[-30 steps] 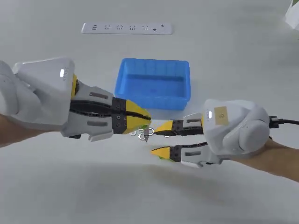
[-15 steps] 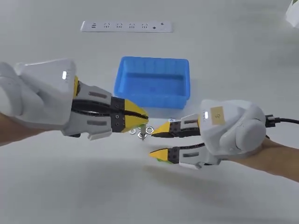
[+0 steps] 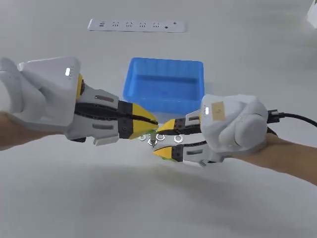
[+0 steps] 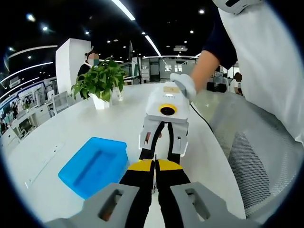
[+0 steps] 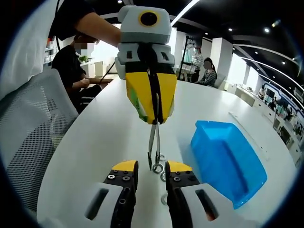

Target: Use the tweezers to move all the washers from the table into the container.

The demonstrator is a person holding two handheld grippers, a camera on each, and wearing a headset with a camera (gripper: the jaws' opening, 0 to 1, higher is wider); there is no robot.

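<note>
My left gripper is shut on a pair of metal tweezers, which point down at the table. The tweezer tips sit at a washer. A few other small metal washers lie close by on the white table, just in front of the blue container. My right gripper faces the left one from the right, open, with its yellow fingertips on either side of the tweezer tips and the washers. In the right gripper view its own fingers flank that washer.
A white power strip lies beyond the container. A black cable trails from the right gripper. In the gripper views a potted plant, a mesh chair and seated people are around the long white table.
My right gripper has moved left, so its fingertips now bracket the tweezer tips and washers. The left gripper with the tweezers has stayed nearly still.
</note>
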